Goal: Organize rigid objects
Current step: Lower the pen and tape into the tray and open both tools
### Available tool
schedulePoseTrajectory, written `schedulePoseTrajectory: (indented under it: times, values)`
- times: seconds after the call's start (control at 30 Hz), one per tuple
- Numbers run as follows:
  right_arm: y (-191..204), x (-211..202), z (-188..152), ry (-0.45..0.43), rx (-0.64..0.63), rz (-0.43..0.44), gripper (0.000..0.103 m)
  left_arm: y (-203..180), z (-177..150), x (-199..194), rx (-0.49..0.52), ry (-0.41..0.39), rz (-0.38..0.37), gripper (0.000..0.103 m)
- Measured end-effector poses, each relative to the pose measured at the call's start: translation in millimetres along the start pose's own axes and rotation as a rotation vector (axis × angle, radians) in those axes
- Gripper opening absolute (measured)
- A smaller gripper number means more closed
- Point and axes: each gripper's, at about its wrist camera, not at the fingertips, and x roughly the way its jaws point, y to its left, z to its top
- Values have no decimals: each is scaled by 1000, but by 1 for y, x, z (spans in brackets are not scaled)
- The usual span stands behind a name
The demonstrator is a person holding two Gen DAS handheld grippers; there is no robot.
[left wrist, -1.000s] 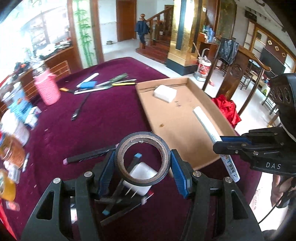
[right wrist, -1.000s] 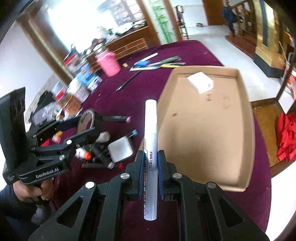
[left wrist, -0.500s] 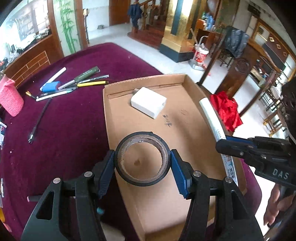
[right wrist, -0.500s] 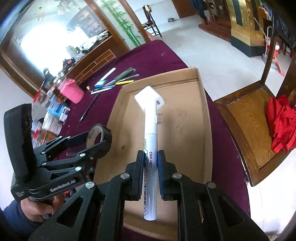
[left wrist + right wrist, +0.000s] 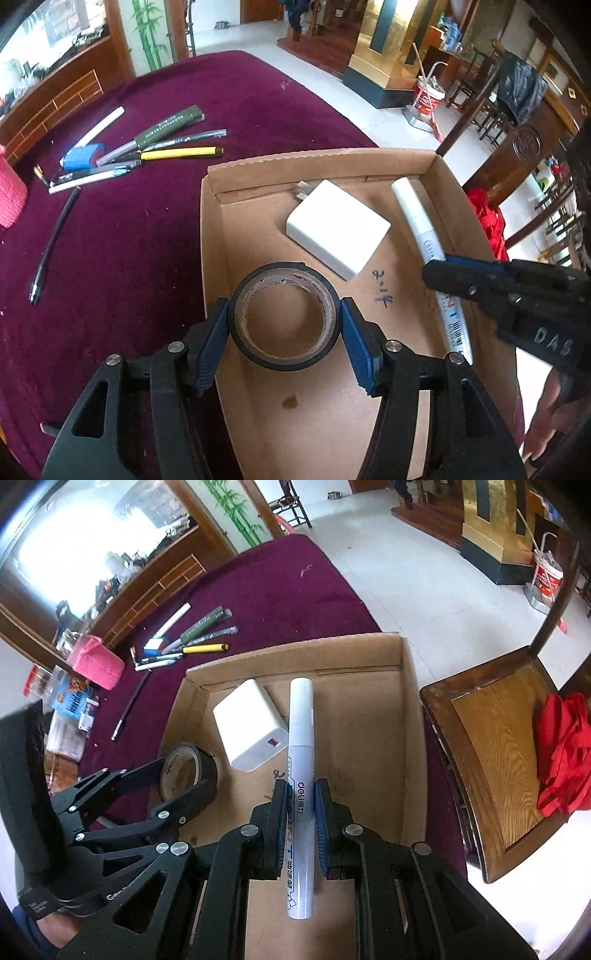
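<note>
We hold tape roll (image 5: 283, 315) in left gripper (image 5: 283, 321), pads clamped on outer rim, roll above floor of cardboard box (image 5: 212, 266). Roll looks light, stiff; hollow ring, so rim grip across widest part suits it.

We hold white marker (image 5: 301, 775) in right gripper (image 5: 301, 797), jaws closed on mid-barrel, marker over box beside white charger (image 5: 249, 725). Barrel looks smooth, light, likely to slip or roll; we judge centre grip best.
</note>
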Motion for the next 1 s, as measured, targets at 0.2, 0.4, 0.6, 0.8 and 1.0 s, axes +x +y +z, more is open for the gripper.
schedulePoseTrajectory:
  times: [0.2,0.4,0.6,0.8,1.0]
  values:
    - [-1,16,8,49,-10,-36,13,-6,6,5,19,-10,15,58]
    - [3,20,10,46,-31,-42,13,-5,7,8,24,-19,-7,58]
    - [4,19,12,44,-45,-57,13,-6,7,9,33,-22,-11,58]
    - [8,17,10,45,-60,-70,16,-8,6,10,34,-11,-11,59]
    - [8,9,9,34,-57,-69,22,-10,5,3,35,-20,-11,65]
